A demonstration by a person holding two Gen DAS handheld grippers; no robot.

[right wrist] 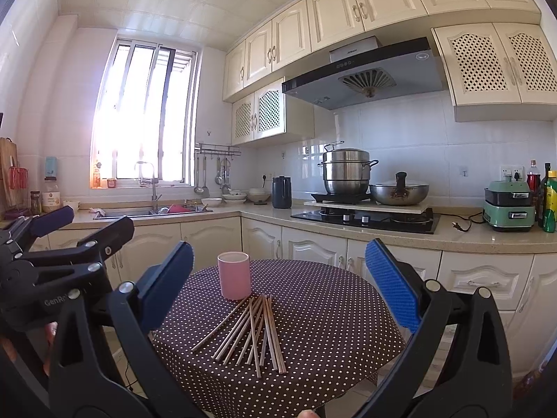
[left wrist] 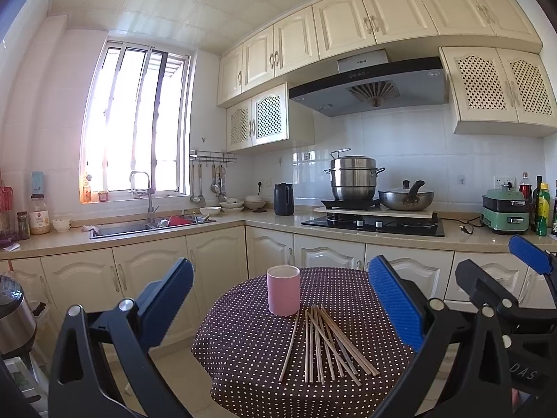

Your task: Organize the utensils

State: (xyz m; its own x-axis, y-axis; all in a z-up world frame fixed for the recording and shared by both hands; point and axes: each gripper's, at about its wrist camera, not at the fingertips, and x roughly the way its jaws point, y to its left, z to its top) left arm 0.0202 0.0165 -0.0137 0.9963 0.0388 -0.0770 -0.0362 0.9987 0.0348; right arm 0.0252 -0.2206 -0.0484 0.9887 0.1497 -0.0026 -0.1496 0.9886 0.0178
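jaws of both tools stand spread wide and hold nothing: the left gripper and the right gripper hang side by side above the near edge of a round table draped in a dotted brown cloth. chopsticks lie loose on the cloth in a rough fan, several crossing one another, their far ends just beside the base of an upright pink cup — none is in the cup yet. judged as handling: each stick looks thin, stiff and light, low against the cloth and apt to roll or scissor when pinched. a grip near mid-length, across the stick and with jaws nearly level with the cloth, should keep it from pivoting — an outlying stick at the fan's edge looks easiest to isolate. the cup looks light enough to tip if knocked.
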